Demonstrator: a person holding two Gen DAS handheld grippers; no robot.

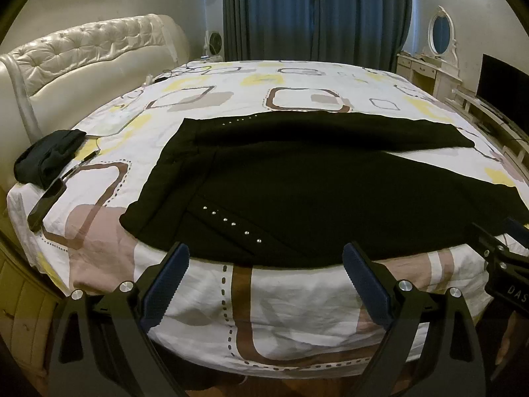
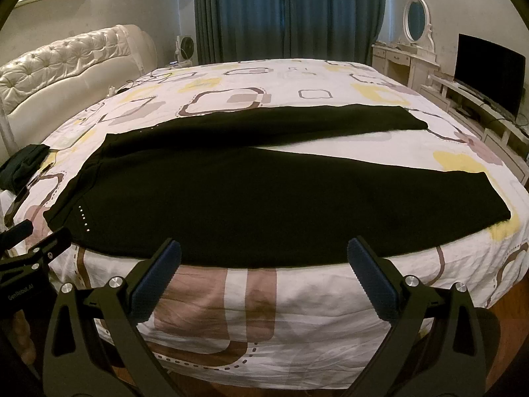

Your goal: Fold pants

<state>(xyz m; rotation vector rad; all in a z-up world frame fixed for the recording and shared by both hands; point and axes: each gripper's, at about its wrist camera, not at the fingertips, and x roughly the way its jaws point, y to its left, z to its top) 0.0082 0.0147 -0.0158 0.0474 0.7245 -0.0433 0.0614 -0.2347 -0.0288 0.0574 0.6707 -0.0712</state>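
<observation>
Black studded pants (image 1: 297, 185) lie spread flat on the patterned bedsheet (image 1: 231, 76), left gripper (image 1: 266, 264) and right gripper (image 2: 264, 259) both gaping wide, holding nothing.

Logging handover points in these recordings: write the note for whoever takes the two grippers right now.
Left gripper: open, holding nothing, hovering off the near bed edge by the waist end of the black pants.
Right gripper: open, empty, off the same edge, further toward the leg end.
The pants lie flat on the patterned bedsheet, waistband to the left, the two legs spread apart in a V to the right, near leg along the bed edge, far leg behind it.
Done: pants laid out. No fold visible yet.
Left: all the folding; probably bring one leg over the other first.
Another dark garment sits bunched at the left.
</observation>
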